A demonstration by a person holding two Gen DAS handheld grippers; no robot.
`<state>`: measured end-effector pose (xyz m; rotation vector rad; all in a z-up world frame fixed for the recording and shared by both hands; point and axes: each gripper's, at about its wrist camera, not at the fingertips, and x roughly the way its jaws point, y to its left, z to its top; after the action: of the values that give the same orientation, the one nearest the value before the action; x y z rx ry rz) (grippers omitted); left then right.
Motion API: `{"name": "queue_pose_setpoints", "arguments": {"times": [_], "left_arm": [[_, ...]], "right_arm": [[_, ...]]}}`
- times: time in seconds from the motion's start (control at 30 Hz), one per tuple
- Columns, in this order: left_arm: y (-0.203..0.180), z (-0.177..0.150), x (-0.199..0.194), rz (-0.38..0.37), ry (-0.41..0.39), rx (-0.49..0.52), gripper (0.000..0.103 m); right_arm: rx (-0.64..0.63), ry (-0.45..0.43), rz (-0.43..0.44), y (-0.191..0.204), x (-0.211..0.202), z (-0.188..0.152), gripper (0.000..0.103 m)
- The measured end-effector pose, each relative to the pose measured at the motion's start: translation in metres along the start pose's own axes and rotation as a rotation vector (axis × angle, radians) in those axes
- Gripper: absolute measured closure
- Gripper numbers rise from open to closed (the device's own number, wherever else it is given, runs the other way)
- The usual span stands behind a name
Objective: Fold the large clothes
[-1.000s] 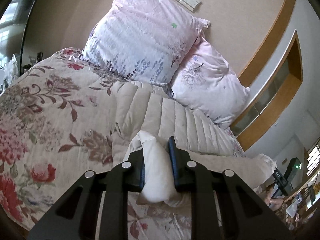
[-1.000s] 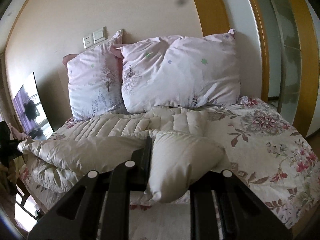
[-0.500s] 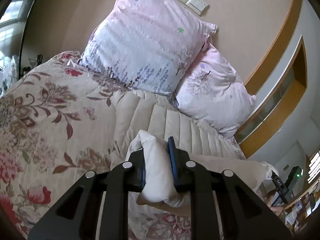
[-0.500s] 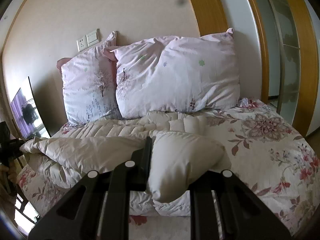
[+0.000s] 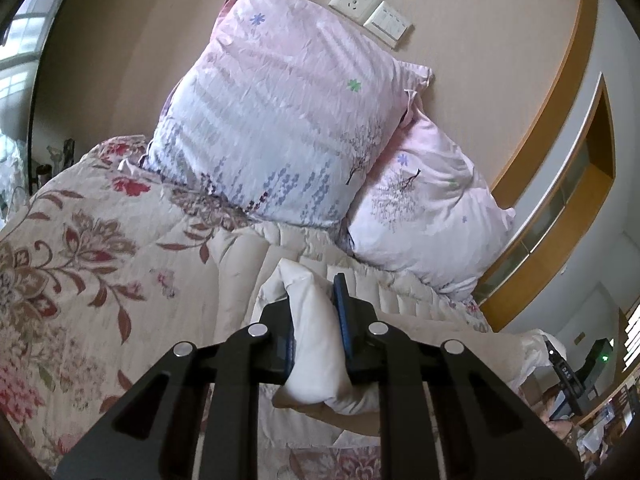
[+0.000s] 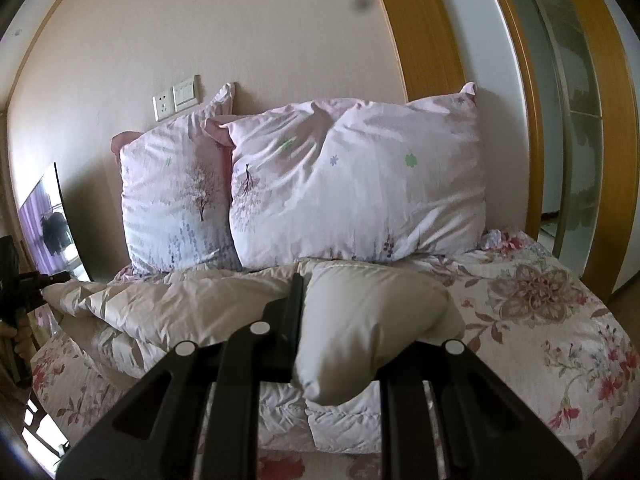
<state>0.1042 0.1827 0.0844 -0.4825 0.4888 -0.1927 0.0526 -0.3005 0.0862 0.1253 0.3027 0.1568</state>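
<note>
A cream quilted down coat (image 5: pixel 248 264) lies on the bed below the pillows, its near edge lifted and folded toward them. My left gripper (image 5: pixel 316 304) is shut on a puffy corner of the coat (image 5: pixel 316 344). My right gripper (image 6: pixel 340 308) is shut on the coat's other corner (image 6: pixel 360 328), which bulges over and hides the right finger. The raised edge (image 6: pixel 160 304) spans between the two grippers. The left gripper shows at the far left of the right wrist view (image 6: pixel 24 284).
A floral bedspread (image 5: pixel 72 248) covers the bed (image 6: pixel 560 320). Two pink pillows (image 6: pixel 352 184) (image 6: pixel 176 200) lean on the beige wall under a socket plate (image 6: pixel 176 96). A wooden-framed wardrobe (image 6: pixel 568 120) stands to the right. A mirror (image 6: pixel 48 224) stands at left.
Both grippers have carried the held coat edge forward toward the pillows. The pillows loom larger, and more of the flat quilted coat is covered by the folded part.
</note>
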Motion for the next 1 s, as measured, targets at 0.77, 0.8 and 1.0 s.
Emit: {"name": "queue_pose_setpoints", "arguments": {"times": [0.77, 0.8, 1.0], "left_arm": [[0.036, 0.019, 0.100, 0.061, 0.062, -0.097, 0.088], [0.038, 0.020, 0.103, 0.062, 0.065, -0.103, 0.088], [0.053, 0.019, 0.127, 0.061, 0.091, -0.157, 0.088]], "right_arm": [[0.098, 0.141, -0.027, -0.023, 0.121, 0.006, 0.086], [0.114, 0.150, -0.027, -0.025, 0.127, 0.005, 0.086], [0.205, 0.210, -0.024, -0.041, 0.159, -0.001, 0.086]]}}
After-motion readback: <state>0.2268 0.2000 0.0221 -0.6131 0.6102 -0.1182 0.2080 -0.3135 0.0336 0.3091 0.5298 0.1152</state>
